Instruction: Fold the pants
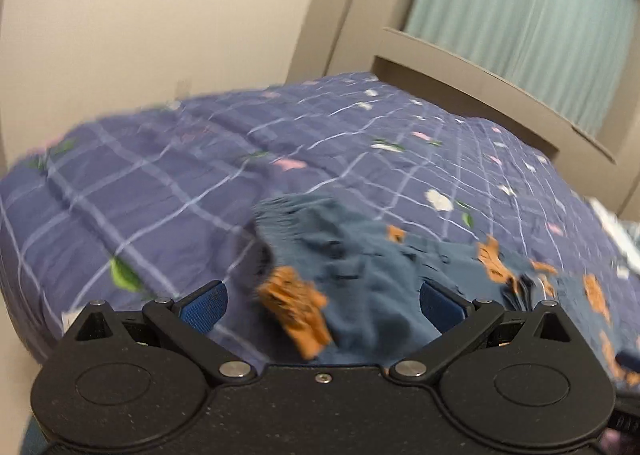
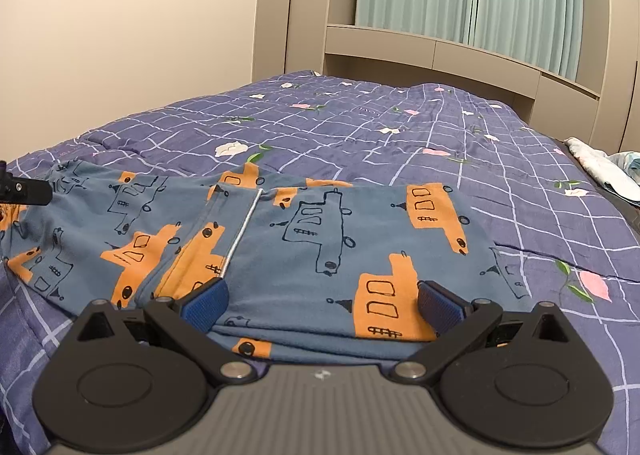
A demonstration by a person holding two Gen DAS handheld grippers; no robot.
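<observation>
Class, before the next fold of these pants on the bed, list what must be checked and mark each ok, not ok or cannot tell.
1. Right gripper open: ok.
2. Left gripper open: ok.
3. Pants lying flat in the right wrist view: ok.
4. Waistband end smooth: not ok, bunched in the left wrist view.
5. Left view sharp enough to aim: not ok, blurred.
6. Fabric between the left fingers: cannot tell.

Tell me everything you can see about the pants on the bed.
The pants are blue-grey soft knit, printed with orange and outlined vehicles. They lie mostly flat on the checked quilt, one layer folded over another, with a pale seam line running down the middle. In the left wrist view the near end looks bunched and blurred, its gathered edge raised. Both the left gripper and right gripper are open over the fabric, not clamping it.
</observation>
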